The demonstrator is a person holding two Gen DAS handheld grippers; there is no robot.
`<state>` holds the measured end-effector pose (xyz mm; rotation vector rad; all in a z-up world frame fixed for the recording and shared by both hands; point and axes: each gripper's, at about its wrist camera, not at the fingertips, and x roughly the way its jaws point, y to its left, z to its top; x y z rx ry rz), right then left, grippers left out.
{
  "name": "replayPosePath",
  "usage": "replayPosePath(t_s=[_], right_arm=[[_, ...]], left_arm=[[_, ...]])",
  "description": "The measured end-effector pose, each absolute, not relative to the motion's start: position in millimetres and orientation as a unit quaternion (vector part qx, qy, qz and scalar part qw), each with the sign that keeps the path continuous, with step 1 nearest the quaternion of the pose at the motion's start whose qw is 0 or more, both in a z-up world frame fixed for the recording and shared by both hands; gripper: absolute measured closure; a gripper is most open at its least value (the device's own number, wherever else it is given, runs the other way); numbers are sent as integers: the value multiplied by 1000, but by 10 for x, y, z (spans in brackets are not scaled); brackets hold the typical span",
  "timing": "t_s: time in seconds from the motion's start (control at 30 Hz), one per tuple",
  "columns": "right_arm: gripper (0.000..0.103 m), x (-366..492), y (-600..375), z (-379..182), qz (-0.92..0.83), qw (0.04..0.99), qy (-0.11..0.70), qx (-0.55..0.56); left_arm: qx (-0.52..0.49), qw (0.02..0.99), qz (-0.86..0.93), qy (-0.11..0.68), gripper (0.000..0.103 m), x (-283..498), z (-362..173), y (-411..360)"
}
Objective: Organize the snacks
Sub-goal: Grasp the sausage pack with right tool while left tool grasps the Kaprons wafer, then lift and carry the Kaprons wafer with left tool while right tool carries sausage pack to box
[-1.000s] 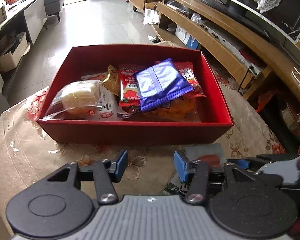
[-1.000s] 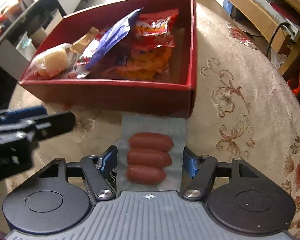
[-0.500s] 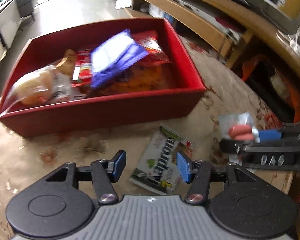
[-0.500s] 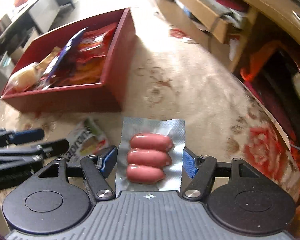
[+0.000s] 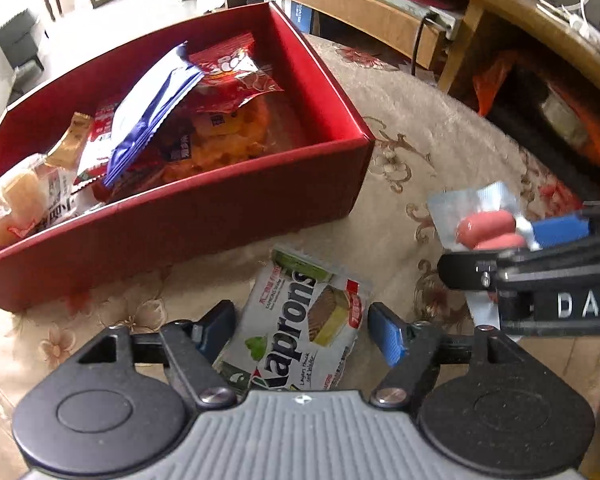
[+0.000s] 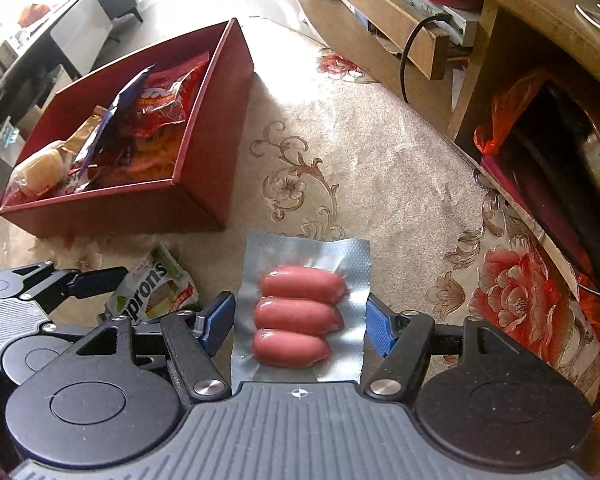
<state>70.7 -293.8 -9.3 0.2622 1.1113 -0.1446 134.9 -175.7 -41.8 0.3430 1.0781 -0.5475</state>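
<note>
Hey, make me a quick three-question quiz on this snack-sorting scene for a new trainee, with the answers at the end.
1. True or false: the wafer packet already lies inside the red box.
2. What is the right gripper holding? A) a blue bag B) a sealed pack of three sausages C) nothing
3. Fill in: the left gripper has the wafer packet between its opening jaws, and the packet lies on the ____.

Key: 1 false, it lies on the floral tablecloth in front of the box. 2 B, the sausage pack. 3 tablecloth.

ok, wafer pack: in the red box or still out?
Out. The wafer pack lies on the tablecloth, in front of the red box.
</note>
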Motion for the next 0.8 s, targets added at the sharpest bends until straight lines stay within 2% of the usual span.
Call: replayPosePath(t_s=[0.13,0.6,0.8], right_arm=[[29,712,-2914,-84,-64,840,525,121],[29,629,-2298,-159,-17,837,546,40],[29,590,-2155,-106,-13,841,539,38]], left_arm=[[157,806,-257,509,46,1258,-380,-1713],[141,822,-219,507,46,930,-212,-1047],[132,826,-212,505,46,932,-207,-870]])
